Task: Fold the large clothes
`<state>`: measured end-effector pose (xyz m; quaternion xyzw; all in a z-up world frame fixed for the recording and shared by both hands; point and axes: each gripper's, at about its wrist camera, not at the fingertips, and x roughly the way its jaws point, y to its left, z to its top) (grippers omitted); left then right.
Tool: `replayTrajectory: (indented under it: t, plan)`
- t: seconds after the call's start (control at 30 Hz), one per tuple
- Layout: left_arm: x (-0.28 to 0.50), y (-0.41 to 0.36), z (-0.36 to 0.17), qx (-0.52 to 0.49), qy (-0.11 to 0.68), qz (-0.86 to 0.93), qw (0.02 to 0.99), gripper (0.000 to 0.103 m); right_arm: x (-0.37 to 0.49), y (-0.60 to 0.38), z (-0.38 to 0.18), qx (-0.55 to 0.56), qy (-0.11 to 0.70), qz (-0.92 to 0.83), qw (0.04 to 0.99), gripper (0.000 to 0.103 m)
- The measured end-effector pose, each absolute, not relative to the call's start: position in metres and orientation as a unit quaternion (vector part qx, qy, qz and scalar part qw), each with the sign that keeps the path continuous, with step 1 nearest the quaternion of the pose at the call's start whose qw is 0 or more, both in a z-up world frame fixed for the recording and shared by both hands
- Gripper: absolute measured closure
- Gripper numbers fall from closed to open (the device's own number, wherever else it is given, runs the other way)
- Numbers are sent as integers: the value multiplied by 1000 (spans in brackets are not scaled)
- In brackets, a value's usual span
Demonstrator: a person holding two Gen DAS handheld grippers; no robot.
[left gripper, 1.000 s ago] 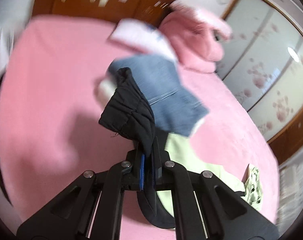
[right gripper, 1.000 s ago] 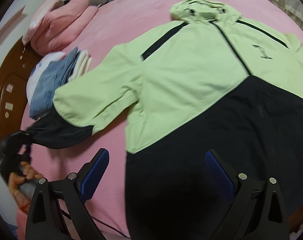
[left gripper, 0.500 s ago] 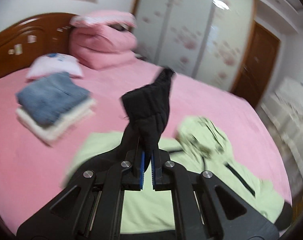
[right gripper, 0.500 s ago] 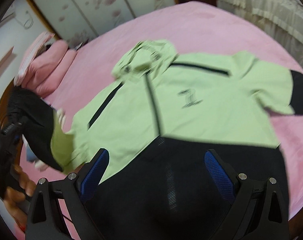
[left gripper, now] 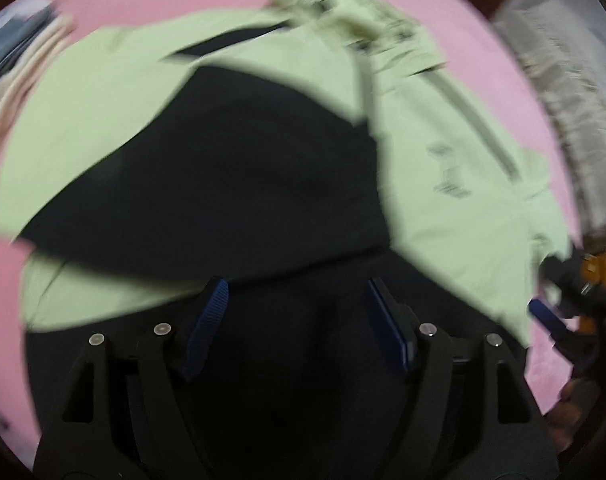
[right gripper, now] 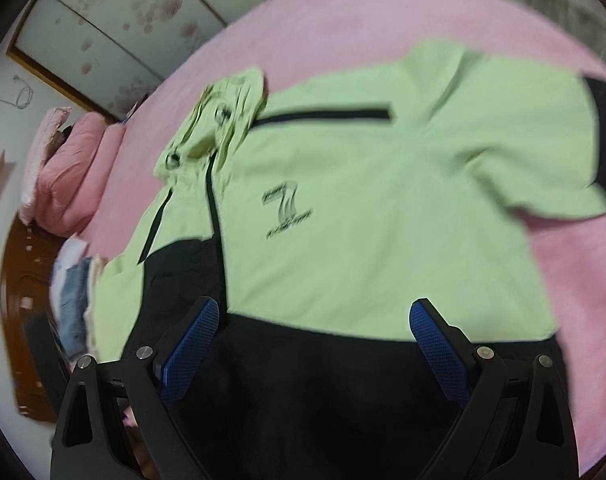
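Note:
A lime-green and black hooded jacket [right gripper: 383,208] lies face up on the pink bed [right gripper: 343,28], hood [right gripper: 219,120] toward the wardrobe. Its one black sleeve end [left gripper: 231,168] lies folded across the chest. The other sleeve [right gripper: 543,140] stretches out flat to the right. My left gripper [left gripper: 297,320] points steeply down over the jacket's black part; its jaws are opening and no cloth is pinched between the blue pads. My right gripper [right gripper: 313,340] hovers open over the black hem, nothing between its pads. It also shows at the left view's right edge as the right gripper [left gripper: 555,320].
A stack of folded clothes [right gripper: 73,304] sits beside the jacket near the wooden headboard [right gripper: 19,300]. Pink pillows [right gripper: 71,168] lie at the bed's head. Wardrobe doors [right gripper: 115,20] stand behind. A pale curtain [left gripper: 563,80] hangs past the bed's far edge.
The left gripper carried the black sleeve end from beside the folded stack over the jacket's chest, tipped down and let it go. The right gripper, still open, shifted across the jacket.

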<state>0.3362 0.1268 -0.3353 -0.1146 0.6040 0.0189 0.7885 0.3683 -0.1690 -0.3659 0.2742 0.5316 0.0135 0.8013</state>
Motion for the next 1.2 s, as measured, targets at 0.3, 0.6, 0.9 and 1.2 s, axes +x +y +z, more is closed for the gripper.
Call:
replayTrajectory:
  t: [0.3, 0.6, 0.9, 1.2]
  plan:
    - [311, 246, -354, -170, 583, 189, 772, 41, 407, -106, -429, 350, 598, 157, 703, 50]
    - [347, 297, -389, -200, 550, 208, 784, 59, 442, -110, -481, 440, 574, 155, 673, 69]
    - [359, 304, -392, -181, 538, 220, 793, 72, 461, -171, -398, 362, 419, 171, 815, 100]
    - [382, 314, -400, -194, 529, 224, 795, 77, 426, -238, -389, 256, 455, 39, 852, 99]
